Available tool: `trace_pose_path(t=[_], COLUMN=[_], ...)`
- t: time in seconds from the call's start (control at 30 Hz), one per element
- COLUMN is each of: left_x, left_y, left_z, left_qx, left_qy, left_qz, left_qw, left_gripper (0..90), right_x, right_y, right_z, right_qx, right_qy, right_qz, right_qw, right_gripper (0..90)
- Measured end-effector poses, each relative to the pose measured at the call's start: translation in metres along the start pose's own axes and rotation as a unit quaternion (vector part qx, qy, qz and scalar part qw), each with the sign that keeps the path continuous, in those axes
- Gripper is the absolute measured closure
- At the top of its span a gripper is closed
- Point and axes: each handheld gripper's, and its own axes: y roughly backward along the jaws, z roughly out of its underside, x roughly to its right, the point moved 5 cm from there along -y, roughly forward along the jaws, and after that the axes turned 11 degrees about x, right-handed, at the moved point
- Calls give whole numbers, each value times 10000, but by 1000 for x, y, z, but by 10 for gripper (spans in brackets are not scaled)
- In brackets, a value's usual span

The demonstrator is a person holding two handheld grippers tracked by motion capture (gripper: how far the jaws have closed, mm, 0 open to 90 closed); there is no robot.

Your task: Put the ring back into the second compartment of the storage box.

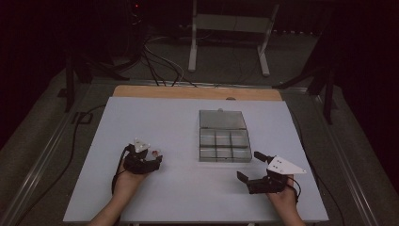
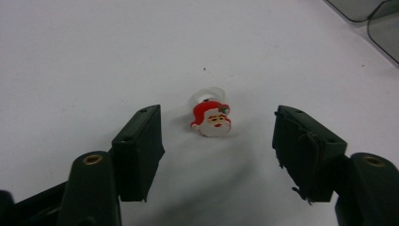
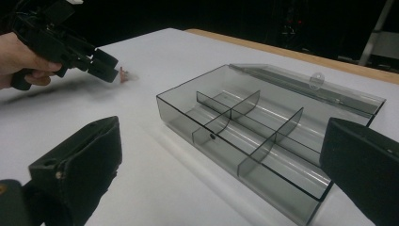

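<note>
The white table top (image 1: 179, 197) carries everything here. Ahead and to the left of the right gripper (image 1: 248, 167), whose jaws stand wide apart with nothing between them, sits the smoky clear plastic box with six compartments and its lid folded back flat (image 3: 263, 136). It is empty as far as the right gripper view shows.

The left gripper (image 2: 219, 141) stands with its jaws about half open, and the pads press on nothing. Between them, a little ahead of the tips, lies the small red-and-white Santa-face ring on a clear plastic band (image 2: 211, 117), resting on the table and apart from both pads (image 2: 141, 141).

The Santa face is tilted up toward the gripper's camera, hat at the far end and beard nearest the jaws. Its long axis runs hat to beard, roughly along the gripper's line of reach, and the clear band rises behind the face on the far side.

The likeliest trouble, as I judge it, is the grip itself. The ring is small, light and propped on a rounded band, so a pad that reaches it first could push it sideways or spin it instead of trapping it. Because the ring lies slightly ahead of the tips, closing here could catch only the beard edge and flick it away. Pads pressed low could also scrape the table and roll the band out from between them.
</note>
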Motion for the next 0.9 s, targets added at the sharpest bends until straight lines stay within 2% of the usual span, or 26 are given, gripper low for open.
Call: trace_pose_path(t=[0.13,0.53,0.9], left_x=[-3,-3,-2], left_y=[-1,-6,-11], left_z=[1,4,3], left_qx=[-26,-108,-109], left_qy=[64,-124,-173], left_qz=[-19,-23,-23], left_qw=[10000,9999,9998], left_gripper=[420,529,590], right_x=[0,0,0], right_y=[0,-1,0], right_z=[0,1,0], right_qx=[-1,-21,-21], right_qy=[2,-22,9], right_qz=[-2,7,6], right_qw=[10000,10000,10000], right_gripper=[0,0,0])
